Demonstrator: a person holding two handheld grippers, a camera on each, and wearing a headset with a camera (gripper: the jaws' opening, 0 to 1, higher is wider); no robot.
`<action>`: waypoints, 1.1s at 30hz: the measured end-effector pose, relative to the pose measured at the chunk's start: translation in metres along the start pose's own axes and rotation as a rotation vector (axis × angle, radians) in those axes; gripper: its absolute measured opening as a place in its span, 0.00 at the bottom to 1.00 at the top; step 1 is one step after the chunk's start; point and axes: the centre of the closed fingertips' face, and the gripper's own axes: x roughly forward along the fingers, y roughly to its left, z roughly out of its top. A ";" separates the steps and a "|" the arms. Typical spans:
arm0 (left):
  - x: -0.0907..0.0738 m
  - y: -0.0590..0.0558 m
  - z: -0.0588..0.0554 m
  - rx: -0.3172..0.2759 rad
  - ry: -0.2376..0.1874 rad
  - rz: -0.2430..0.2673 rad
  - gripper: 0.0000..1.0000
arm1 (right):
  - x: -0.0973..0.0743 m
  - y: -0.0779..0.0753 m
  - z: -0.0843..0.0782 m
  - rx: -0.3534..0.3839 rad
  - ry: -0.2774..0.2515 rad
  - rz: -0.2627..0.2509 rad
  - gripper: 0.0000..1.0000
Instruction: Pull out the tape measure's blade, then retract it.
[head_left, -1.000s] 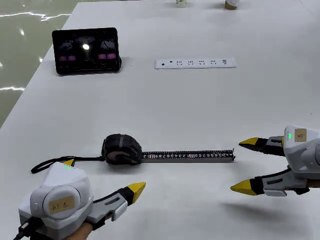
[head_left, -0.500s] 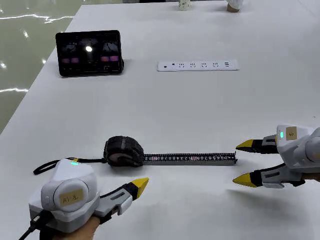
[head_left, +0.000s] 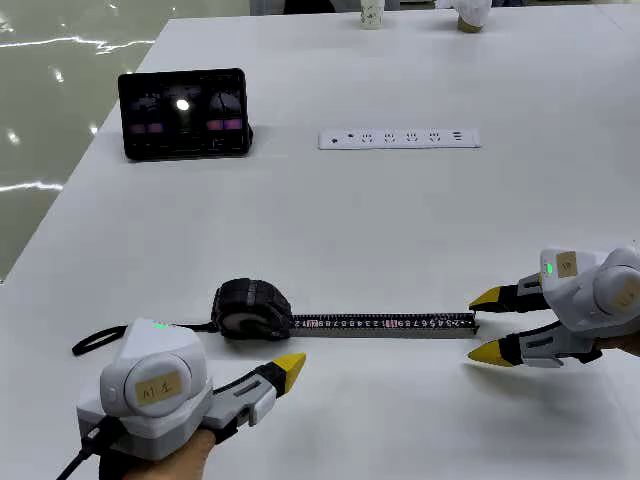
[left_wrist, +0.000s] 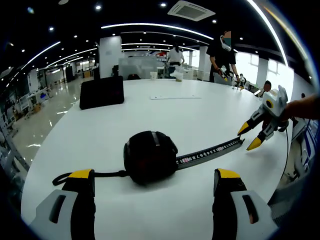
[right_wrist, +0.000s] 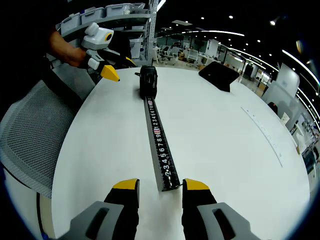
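Note:
A black tape measure (head_left: 252, 308) lies on the white table (head_left: 400, 230), its blade (head_left: 385, 322) pulled out to the right. My right gripper (head_left: 483, 325) is open, and its yellow tips straddle the blade's end without touching it. The right gripper view shows that end (right_wrist: 169, 182) lying between the right gripper's (right_wrist: 161, 186) tips. My left gripper (head_left: 225, 350) is open at the near left, just short of the case. In the left gripper view the case (left_wrist: 150, 156) sits between and beyond the left gripper's (left_wrist: 155, 175) jaws. The black wrist strap (head_left: 100, 340) trails left.
A dark tablet (head_left: 185, 112) stands at the far left and a white power strip (head_left: 400, 138) lies beyond the tape. A cup (head_left: 372, 12) stands at the far edge. The table's left edge (head_left: 60, 200) drops to a glossy floor. People stand in the background (left_wrist: 225, 50).
My right gripper has come in toward the blade's end and its jaws have narrowed around it. The tape measure and left gripper have stayed where they were.

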 end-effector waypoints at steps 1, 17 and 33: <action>0.001 0.000 0.000 -0.004 0.001 0.000 0.96 | 0.000 -0.001 0.000 0.001 -0.001 0.001 0.31; 0.023 -0.009 0.002 -0.049 0.016 -0.002 0.89 | 0.007 -0.011 -0.007 0.050 0.003 0.024 0.16; 0.050 -0.009 0.001 -0.131 0.051 0.047 0.81 | 0.008 -0.010 -0.009 0.090 -0.029 0.041 0.12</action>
